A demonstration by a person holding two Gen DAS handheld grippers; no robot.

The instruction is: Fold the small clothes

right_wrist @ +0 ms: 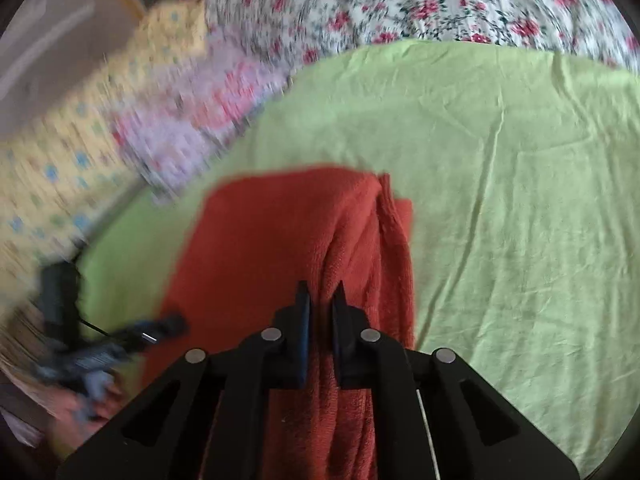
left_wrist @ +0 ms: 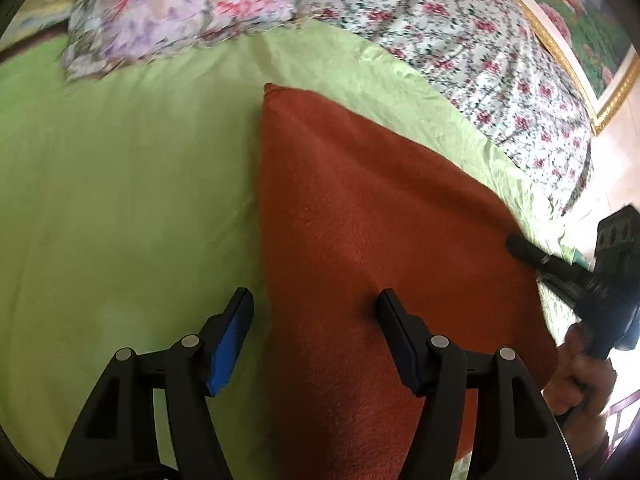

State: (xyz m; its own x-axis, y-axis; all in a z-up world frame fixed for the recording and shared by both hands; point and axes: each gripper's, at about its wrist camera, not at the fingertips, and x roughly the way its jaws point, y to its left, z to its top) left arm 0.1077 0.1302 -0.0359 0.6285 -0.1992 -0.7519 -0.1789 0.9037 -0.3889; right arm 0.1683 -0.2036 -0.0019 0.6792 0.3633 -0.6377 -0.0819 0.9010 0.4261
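I am looking at a rust-red cloth (left_wrist: 380, 220) lying on a light green sheet (left_wrist: 120, 200) spread over the bed. The cloth looks soft and fuzzy, like a small towel or fleece, so I think it is light and floppy and will sag and bunch up if I lift it by one spot. My right gripper (right_wrist: 321, 300) is squeezed shut on a gathered ridge of the red cloth at its right side, and the cloth is pulled up into long wrinkles there. My left gripper (left_wrist: 316, 300) is spread wide and holds nothing. One finger is over the green sheet and the other is over the red cloth, with the cloth's left edge running between them. I think the best place to grab is a corner or an edge, not the middle, so the fold comes out flat. A flowery blanket (left_wrist: 440, 40) is heaped farther back, well away from the cloth.
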